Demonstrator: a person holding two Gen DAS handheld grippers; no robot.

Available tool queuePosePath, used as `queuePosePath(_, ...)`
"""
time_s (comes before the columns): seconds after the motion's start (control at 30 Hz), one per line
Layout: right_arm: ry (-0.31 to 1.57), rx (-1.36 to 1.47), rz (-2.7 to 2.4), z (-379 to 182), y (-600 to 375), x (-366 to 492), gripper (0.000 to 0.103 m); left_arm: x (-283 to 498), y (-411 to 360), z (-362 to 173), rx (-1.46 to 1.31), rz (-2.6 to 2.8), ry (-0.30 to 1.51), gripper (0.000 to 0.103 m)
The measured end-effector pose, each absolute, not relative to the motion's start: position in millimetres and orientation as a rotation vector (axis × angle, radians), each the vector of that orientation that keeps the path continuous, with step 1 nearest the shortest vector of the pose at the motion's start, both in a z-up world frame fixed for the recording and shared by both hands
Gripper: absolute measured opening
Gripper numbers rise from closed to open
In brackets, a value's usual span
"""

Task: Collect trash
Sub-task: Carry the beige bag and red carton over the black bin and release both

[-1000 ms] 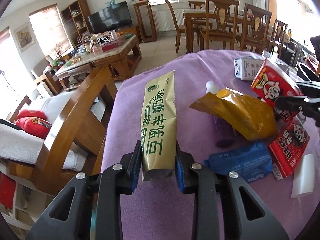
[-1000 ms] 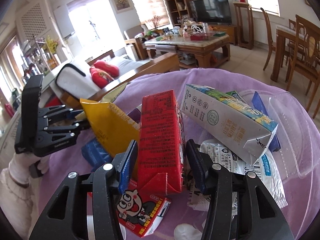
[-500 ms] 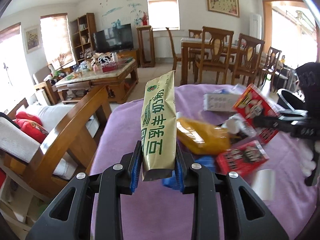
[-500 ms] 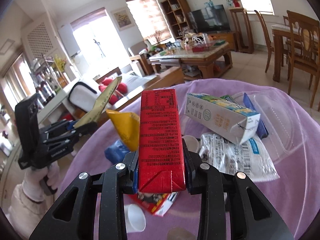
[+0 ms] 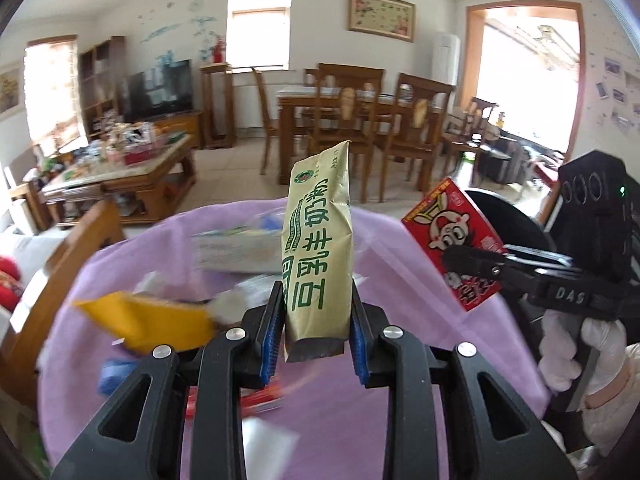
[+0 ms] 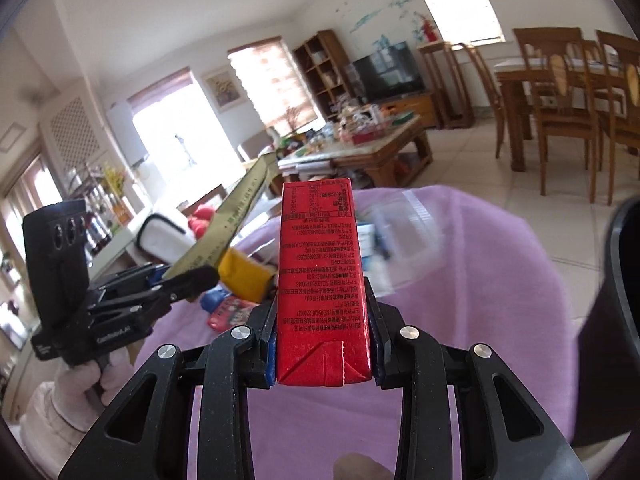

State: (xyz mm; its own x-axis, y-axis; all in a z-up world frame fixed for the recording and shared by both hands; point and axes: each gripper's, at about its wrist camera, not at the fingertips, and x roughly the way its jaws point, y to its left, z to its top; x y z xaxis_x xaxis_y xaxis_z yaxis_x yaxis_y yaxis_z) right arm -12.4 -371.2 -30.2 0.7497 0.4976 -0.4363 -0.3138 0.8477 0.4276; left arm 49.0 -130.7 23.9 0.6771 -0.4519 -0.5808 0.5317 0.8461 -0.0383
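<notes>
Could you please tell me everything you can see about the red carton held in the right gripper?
The red carton is a slim, rectangular drink box of glossy printed card. One face carries fine black text, another a cartoon pig. Its folded, glued end faces the camera. It sticks out along the fingers, lifted clear of the purple cloth, clamped on both sides by the right gripper; nothing else touches it.

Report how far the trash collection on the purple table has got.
Done: nothing visibly binned yet. In hand: the left tongs clamp a gold-green packet, the right tongs clamp a red carton, both lifted off the purple tablecloth; a black bin shows at the right edge. Left: a yellow pouch, a blue pack, a white carton and other blurred litter remain on the cloth.
</notes>
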Motion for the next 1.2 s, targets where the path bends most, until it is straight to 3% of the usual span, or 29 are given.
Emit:
queuePosePath(0.3, 0.48, 0.497, 0.121, -49.3, -556.7, -63.2, 0.033, 63.0, -319.7, 1.8, 0.125, -0.83, 0.713, 0.029)
queuePosePath(0.53, 0.495, 0.548, -0.04, -77.9, -618.4, -70.2, 0.033, 82.3, -419.6, -36.9, 0.187, -0.893, 0.833, 0.029)
queuePosePath(0.83, 0.479, 0.534, -0.064, -114.3, -630.2, -77.2, 0.033, 103.6, -463.1, -60.2, 0.282, -0.861, 0.942, 0.029)
queuePosePath(1.2, 0.487, 0.48, -0.068, -108.8, -626.1, -50.9, 0.033, 91.8, -464.7, -63.9, 0.326, -0.856, 0.946, 0.029)
